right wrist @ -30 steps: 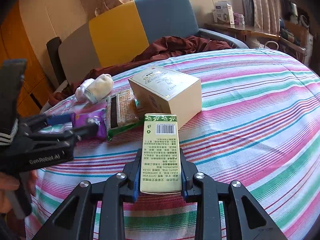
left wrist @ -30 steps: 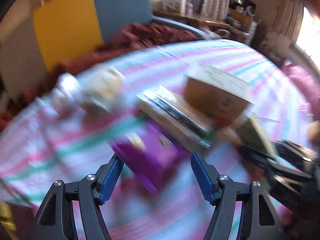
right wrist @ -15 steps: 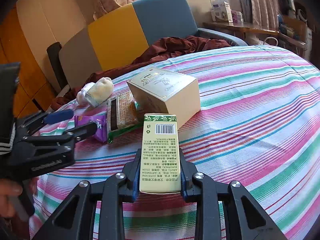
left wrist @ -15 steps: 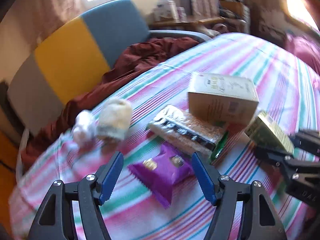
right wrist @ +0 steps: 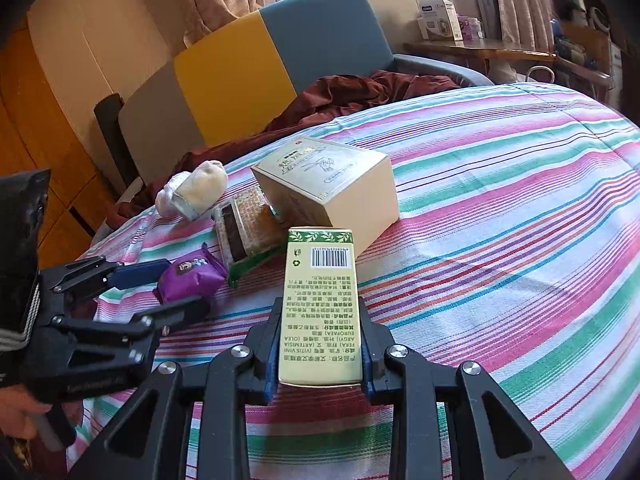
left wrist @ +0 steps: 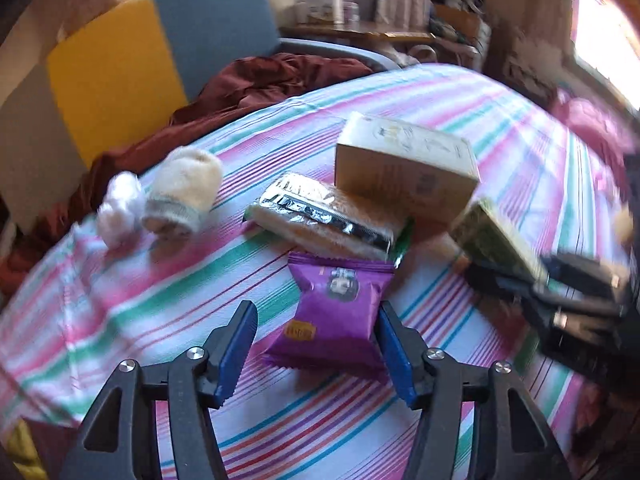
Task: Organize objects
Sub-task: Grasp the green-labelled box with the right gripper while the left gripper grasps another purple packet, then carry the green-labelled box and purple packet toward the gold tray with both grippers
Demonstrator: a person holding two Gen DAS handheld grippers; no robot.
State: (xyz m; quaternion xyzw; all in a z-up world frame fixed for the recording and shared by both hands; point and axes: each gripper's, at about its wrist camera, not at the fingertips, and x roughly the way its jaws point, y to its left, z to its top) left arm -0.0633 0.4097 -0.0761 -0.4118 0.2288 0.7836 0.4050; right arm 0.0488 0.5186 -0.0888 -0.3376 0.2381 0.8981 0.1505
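Your left tool [left wrist: 316, 344] sits low over the striped bedspread [left wrist: 520, 128] with the purple snack packet [left wrist: 338, 312] right between its jaws. They have just been closing in, and the packet is bracketed, but the left blue pad stands clear of the wrapper and the right one is only at its edge, so call it open, not yet gripping. The right wrist view agrees: one finger lies behind the packet [right wrist: 190, 276] and one in front, with a gap showing.

That packet looks light, puffy and crinkly, a sealed pillow of foil with air inside. It will likely give under the pads and could slide, so take it across the plump middle, not on the crimped ends, and squeeze gently or whatever is inside may crush.

Your right tool [right wrist: 320, 356] is clamped firmly on the slim green-and-cream carton [right wrist: 320, 304], gripped on its long sides near the lower end, barcode face up, lifted clear of the bed. It looks stiff and light, a steady hold.

Just beyond the packet lies the flat foil-ended biscuit pack [left wrist: 324, 216], and behind that the beige box [left wrist: 404, 164]. The rolled socks [left wrist: 180, 192] lie apart to the left.
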